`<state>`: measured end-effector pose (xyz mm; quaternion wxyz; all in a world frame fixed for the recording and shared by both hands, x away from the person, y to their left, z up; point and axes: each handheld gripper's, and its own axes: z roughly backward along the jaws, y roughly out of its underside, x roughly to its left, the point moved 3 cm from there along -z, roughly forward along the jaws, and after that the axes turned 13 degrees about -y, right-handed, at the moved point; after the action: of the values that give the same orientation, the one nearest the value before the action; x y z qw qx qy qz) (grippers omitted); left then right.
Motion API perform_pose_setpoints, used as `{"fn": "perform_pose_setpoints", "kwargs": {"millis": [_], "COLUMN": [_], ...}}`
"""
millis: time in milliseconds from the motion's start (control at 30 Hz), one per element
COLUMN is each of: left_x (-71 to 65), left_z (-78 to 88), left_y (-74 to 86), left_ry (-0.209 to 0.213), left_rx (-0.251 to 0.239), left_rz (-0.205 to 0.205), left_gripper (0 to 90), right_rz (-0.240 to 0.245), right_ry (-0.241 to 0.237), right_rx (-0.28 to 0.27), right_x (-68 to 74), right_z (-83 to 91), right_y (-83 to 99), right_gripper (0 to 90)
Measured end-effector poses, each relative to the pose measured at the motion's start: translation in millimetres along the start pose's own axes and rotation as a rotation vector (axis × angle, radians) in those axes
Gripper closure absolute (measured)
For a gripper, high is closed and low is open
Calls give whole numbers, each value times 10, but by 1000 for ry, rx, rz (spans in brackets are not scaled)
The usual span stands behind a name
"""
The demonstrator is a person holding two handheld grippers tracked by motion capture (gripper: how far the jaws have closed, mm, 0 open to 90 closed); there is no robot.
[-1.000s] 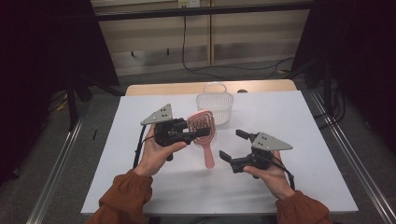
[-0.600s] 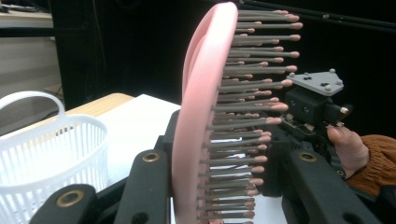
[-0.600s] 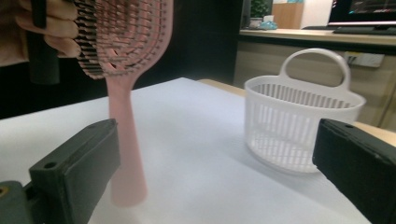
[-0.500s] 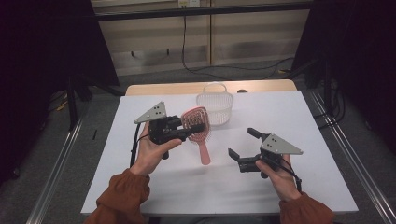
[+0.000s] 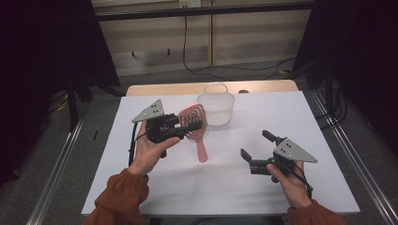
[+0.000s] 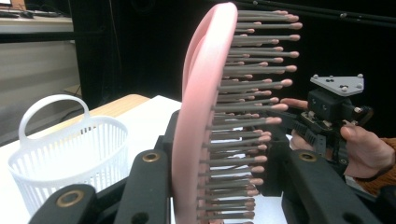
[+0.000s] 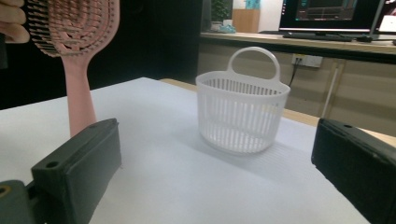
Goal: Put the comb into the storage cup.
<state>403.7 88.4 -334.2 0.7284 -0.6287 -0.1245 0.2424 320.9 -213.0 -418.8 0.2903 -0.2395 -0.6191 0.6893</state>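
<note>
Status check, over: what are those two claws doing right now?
Left gripper shut on brush, lifted. Right gripper open, empty. Basket upright on table, nothing blocking it.

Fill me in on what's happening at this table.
A person holds a tool in each hand. The left tool is shut on a pink brush, gripping its head and holding it up off the table, handle hanging down. The right tool is open and holds nothing, aimed toward the white basket standing at the far side.
</note>
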Motion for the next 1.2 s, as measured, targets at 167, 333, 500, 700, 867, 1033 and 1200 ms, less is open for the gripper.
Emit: {"fn": "perform_pose_setpoints", "kwargs": {"millis": [167, 333, 500, 700, 867, 1033, 1200], "left_x": [-1, 19, 57, 46, 21, 73, 143], "left_z": [-10, 2, 29, 51, 20, -36, -84], "left_y": [-6, -25, -44, -71, -130, -138, -163], "left_ry": [-6, -23, -42, -50, -44, -58, -77], "left_rx": [-4, -1, -8, -8, -12, -14, -18], "left_rz": [0, -5, -10, -32, -53, -42, -28], "left_gripper": [641, 641, 641, 641, 641, 641, 641], "right_rz": [0, 8, 8, -7, -11, -11, -9], "right_ry": [33, 65, 89, 135, 151, 159, 172], "right_rx": [-6, -12, -8, -13, -11, -7, -8], "right_x": [-28, -46, -74, -113, -103, -90, -83], "right_z": [73, 192, 312, 445, 573, 650, 700], "right_y": [1, -24, 15, 56, 106, 138, 178], "right_gripper": [15, 15, 15, 15, 15, 15, 9]}}
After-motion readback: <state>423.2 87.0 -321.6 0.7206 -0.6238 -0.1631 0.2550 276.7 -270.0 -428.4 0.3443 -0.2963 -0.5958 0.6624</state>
